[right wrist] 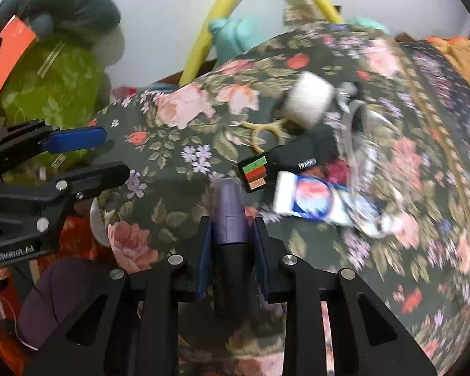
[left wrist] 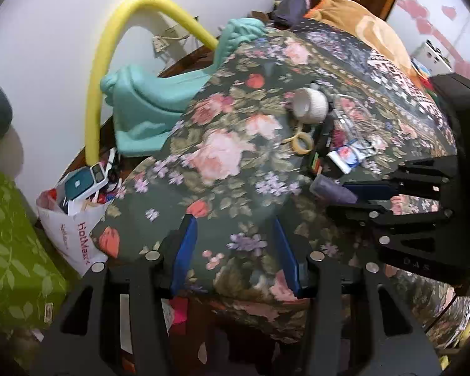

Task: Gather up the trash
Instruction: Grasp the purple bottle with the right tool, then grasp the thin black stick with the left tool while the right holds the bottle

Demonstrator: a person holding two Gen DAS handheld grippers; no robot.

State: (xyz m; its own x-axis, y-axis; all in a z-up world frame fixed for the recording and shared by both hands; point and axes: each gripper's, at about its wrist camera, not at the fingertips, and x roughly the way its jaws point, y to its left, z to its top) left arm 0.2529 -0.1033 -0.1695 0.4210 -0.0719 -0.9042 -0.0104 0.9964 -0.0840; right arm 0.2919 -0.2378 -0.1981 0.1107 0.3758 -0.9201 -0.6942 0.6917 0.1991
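Downward, right gripper (right wrist: pixel 232 228) clamps purple tube (right wrist: pixel 229 210) — tilted.

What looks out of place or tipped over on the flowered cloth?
The white cup lies on its side on the flowered cloth, its open mouth facing sideways, among loose clutter: scissors, a black box and a crumpled blue and white wrapper. The right claw is closed on a purple tube.

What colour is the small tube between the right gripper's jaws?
Purple small tube with a black end; right wrist view shows it best.
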